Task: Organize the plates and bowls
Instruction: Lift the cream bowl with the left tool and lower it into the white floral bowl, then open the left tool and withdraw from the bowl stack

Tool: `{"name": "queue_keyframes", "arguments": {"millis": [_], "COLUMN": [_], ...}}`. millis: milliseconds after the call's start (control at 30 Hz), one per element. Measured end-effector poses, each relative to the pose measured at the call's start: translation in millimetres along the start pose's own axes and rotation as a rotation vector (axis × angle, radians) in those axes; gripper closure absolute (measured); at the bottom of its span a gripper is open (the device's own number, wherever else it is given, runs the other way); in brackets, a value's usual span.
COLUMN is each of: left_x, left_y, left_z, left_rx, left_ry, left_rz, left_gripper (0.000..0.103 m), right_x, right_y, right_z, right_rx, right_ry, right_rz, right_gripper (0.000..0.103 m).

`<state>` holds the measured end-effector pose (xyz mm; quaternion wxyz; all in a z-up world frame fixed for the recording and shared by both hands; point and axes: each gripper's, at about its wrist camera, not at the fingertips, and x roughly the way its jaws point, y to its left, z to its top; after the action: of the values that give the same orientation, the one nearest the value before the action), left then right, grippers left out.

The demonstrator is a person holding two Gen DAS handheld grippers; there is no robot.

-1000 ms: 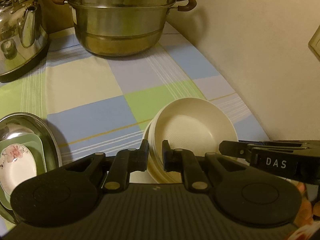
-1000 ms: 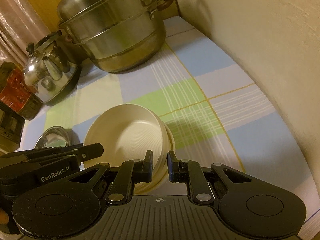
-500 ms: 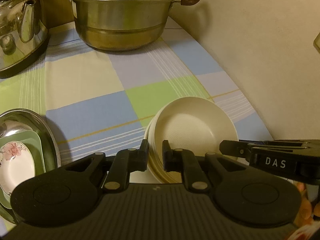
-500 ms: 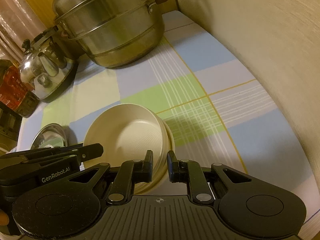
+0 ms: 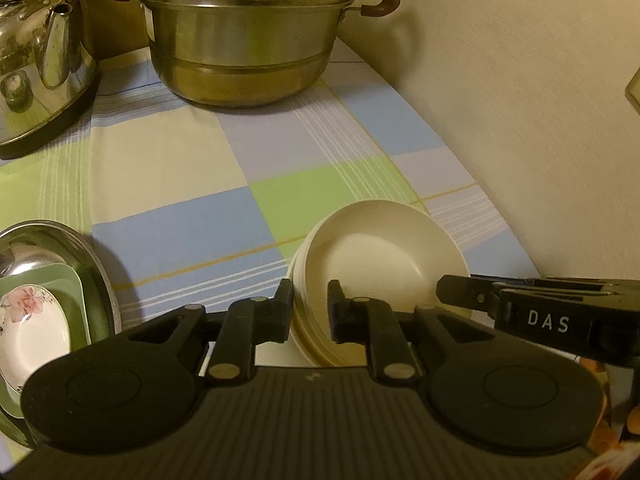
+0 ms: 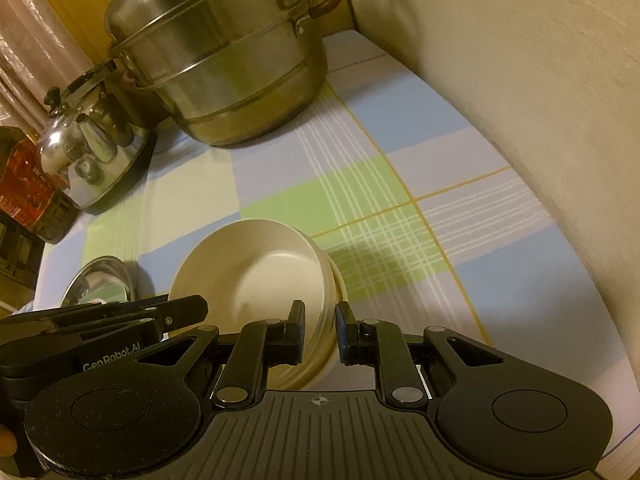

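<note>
A stack of cream bowls point(image 5: 380, 256) rests on the checked tablecloth near the wall. My left gripper point(image 5: 310, 308) straddles the stack's near-left rim, one finger outside and one inside the top bowl. Its jaws are opening, and the pads look just off the rim. In the right wrist view the same stack of bowls point(image 6: 260, 276) has its right rim between the fingers of my right gripper point(image 6: 320, 320). Those jaws are opening too, with a sliver of gap showing. Each view shows the other gripper's black finger point(image 5: 460, 296) reaching in from the side.
A large steel steamer pot point(image 5: 248, 40) and a kettle point(image 5: 36, 60) stand at the back. A steel tray point(image 5: 96, 272) on the left holds a green plate and a floral dish point(image 5: 28, 328). The wall point(image 5: 520, 120) runs close along the right. A red box point(image 6: 24, 188) sits far left.
Both pairs of jaws have widened slightly around the rim of the bowl stack. The stack and both hands have stayed almost where they were.
</note>
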<state>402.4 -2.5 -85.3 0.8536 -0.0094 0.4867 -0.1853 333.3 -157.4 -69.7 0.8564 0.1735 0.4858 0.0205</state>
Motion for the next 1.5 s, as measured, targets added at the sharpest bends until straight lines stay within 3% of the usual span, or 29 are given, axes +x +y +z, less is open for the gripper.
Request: {"name": "queue_keyframes", "arguments": {"millis": [167, 700, 1033, 1500], "left_x": [-6.8, -47.7, -105.2, -173.2], "left_y": [-2.2, -13.0, -18.4, -39.1], "left_z": [-0.1, -16.0, -59.3, -146.3], "left_rx": [0.008, 0.036, 0.052, -0.011], "left_ry": [-0.015, -0.097, -0.15, -0.176], "left_rz": [0.005, 0.029, 0.064, 0.102], "left_gripper": [0.085, 0.085, 0.084, 0.084], "right_x": [-4.7, -35.9, -86.0, -152.8], "right_y": [1.2, 0.2, 4.5, -8.0], "right_z": [-0.9, -12.9, -45.9, -127.2], "right_rx": [-0.001, -0.007, -0.066, -0.12], "right_ry": [-0.022, -0.088, -0.135, -0.162], "right_rz": [0.007, 0.055, 0.099, 0.147], "right_gripper": [0.067, 0.061, 0.058, 0.057]}}
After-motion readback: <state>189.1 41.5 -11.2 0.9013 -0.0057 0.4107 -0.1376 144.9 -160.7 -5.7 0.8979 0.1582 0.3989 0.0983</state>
